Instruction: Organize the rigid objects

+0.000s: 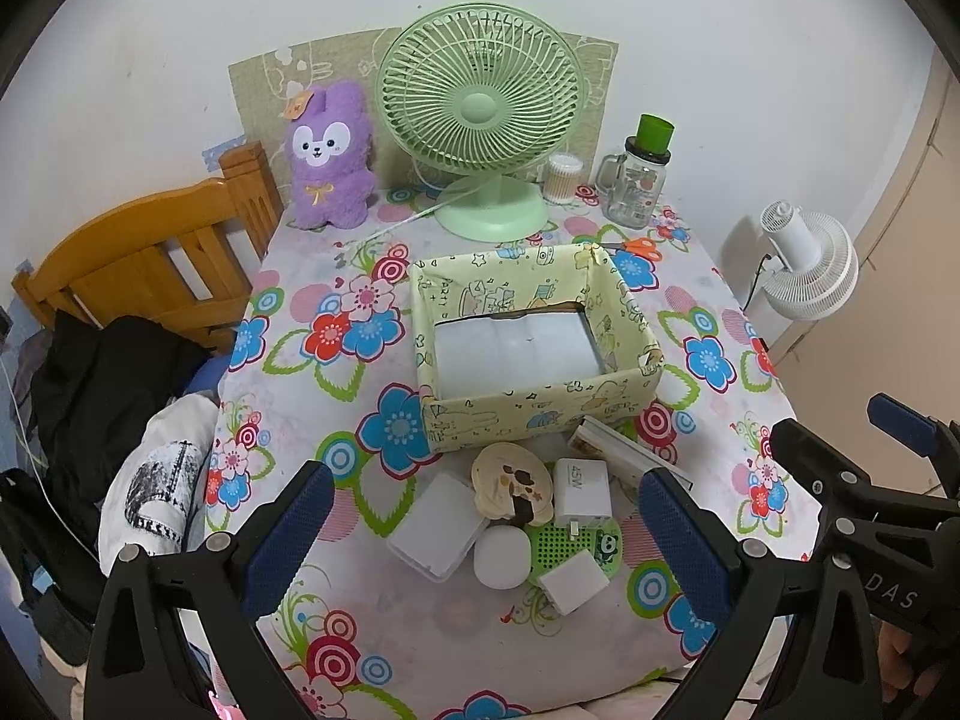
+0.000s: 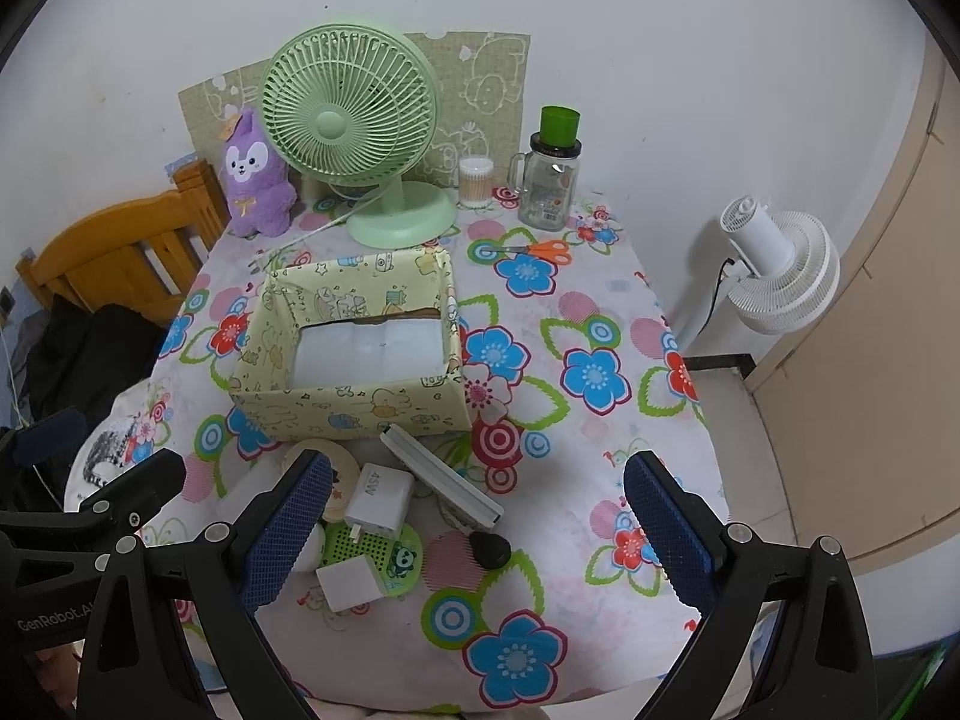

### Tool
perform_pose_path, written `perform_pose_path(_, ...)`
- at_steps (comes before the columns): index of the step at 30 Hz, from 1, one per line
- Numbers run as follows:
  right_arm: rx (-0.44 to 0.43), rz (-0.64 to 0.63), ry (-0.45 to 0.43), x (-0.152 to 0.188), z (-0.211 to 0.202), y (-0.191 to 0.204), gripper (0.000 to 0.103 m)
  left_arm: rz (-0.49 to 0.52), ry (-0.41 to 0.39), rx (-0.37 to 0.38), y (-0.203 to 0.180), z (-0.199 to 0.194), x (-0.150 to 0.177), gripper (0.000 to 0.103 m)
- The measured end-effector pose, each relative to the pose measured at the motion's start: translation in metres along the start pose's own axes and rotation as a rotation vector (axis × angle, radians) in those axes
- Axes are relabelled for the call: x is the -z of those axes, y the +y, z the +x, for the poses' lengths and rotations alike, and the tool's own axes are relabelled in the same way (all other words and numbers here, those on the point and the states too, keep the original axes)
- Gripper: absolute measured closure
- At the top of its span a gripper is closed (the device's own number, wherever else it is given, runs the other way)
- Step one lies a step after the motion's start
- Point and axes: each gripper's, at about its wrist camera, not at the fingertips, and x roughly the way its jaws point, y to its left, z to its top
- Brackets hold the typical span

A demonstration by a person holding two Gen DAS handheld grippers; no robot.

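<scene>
A: Fingers? 
B: Left gripper (image 1: 483, 531) and right gripper (image 2: 477, 525) both spread wide, holding nothing.
A: The objects? 
B: 45W charger (image 1: 581, 489), white case (image 1: 437, 525) and the rest cluster just before the yellow box (image 1: 606, 387), near the table's front edge (image 2: 648, 681); bare cloth lies to their right.

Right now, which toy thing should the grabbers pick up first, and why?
Probably lower the left gripper onto the white 45W charger. Both grippers are open and hold nothing, the yellow box has no small items in it, and the charger sits on top of the pile just in front of the box, between the left gripper's fingers.
</scene>
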Motion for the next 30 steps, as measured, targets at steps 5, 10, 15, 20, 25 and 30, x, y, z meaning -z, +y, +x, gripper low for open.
perform_pose_path(5, 0.001, -0.001, 0.0, -0.001, 0.001, -0.001, 0.004, 0.004, 0.0, -0.003, 0.0, 0.0, -0.002, 0.001)
perform_pose_path(10, 0.002, -0.006, 0.002, -0.004, 0.001, -0.002, 0.004, 0.003, 0.001, -0.003, 0.0, 0.0, -0.002, 0.001)
perform_pose_path(15, 0.002, -0.013, 0.009, -0.007, 0.003, 0.0, 0.004, 0.006, 0.005, -0.004, 0.001, 0.003, -0.004, 0.001)
perform_pose_path(20, -0.001, -0.025, 0.013, -0.009, 0.007, 0.003, 0.004, 0.006, 0.007, -0.008, 0.003, 0.006, -0.006, 0.001)
perform_pose_path(25, -0.018, -0.032, 0.028, -0.011, 0.013, 0.005, 0.007, 0.004, 0.023, -0.006, 0.004, 0.011, -0.006, 0.001)
perform_pose_path(30, -0.028, -0.037, 0.051, -0.013, 0.021, 0.006, 0.009, -0.001, 0.04, -0.004, 0.006, 0.018, -0.008, 0.001)
